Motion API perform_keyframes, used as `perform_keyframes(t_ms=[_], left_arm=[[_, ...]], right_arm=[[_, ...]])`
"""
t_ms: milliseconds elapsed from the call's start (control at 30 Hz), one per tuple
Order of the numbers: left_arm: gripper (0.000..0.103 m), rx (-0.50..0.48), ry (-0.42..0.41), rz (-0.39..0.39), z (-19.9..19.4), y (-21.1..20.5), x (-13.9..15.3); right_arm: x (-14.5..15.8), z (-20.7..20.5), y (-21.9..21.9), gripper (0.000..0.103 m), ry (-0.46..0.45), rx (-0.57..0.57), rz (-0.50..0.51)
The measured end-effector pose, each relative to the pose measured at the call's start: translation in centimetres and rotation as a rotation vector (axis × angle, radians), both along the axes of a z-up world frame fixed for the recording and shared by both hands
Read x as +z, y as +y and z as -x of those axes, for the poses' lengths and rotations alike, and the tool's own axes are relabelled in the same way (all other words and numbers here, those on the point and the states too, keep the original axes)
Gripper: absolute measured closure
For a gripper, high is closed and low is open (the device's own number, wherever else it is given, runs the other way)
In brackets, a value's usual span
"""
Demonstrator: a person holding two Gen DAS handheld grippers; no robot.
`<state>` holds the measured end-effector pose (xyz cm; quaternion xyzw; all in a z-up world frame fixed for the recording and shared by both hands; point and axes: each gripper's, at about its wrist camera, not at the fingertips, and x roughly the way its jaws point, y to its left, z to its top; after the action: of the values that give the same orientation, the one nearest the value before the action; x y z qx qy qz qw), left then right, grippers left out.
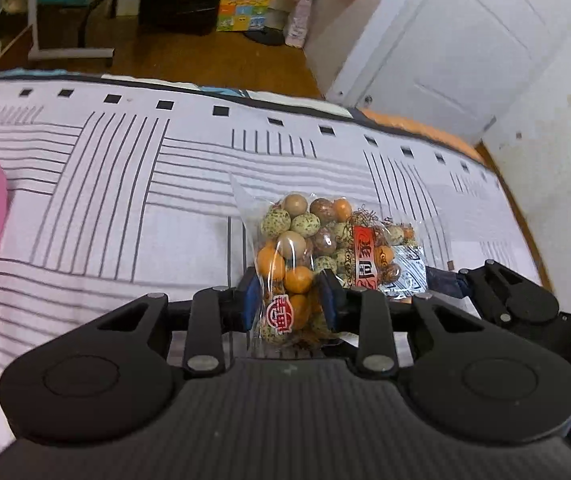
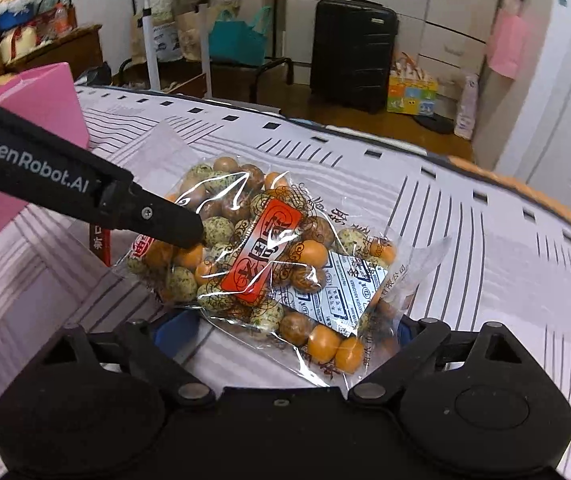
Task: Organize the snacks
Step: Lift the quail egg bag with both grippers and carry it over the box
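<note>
A black suitcase (image 2: pixel 352 54) stands on the wooden floor (image 2: pixel 369 118) beyond the bed's (image 2: pixel 465 240) far edge. Beside it sits a colourful box (image 2: pixel 412 94). A pink box (image 2: pixel 51 100) rests near the bed's left edge.

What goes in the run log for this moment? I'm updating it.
left gripper: shut on snack bag | right gripper: open around bag's near end | bag: on striped sheet

Wrist views — close, downward, shared snack bag (image 1: pixel 317 240)
</note>
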<state>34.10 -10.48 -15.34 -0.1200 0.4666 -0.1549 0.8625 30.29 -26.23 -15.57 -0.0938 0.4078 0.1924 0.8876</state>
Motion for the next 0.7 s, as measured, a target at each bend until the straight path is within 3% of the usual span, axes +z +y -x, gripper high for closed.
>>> perform_keyframes(t_ms=[233,467,700], left_arm=[[0.073,-0.024,0.019,-0.039,3.4,0.4,1.6],[0.073,-0.071,0.075,-0.089,7.2,0.9,2.4],[0.071,-0.071,0.098,-0.058,10.8,2.8,4.7]], right_arm=[[0.8,4.0,0.5,0.008,0.027,-0.055,-0.048],[1.7,7.7,2.2,0.008,0.07,-0.05,0.005],[4.1,11.8,3.2,0.008,0.064,-0.045,-0.024]])
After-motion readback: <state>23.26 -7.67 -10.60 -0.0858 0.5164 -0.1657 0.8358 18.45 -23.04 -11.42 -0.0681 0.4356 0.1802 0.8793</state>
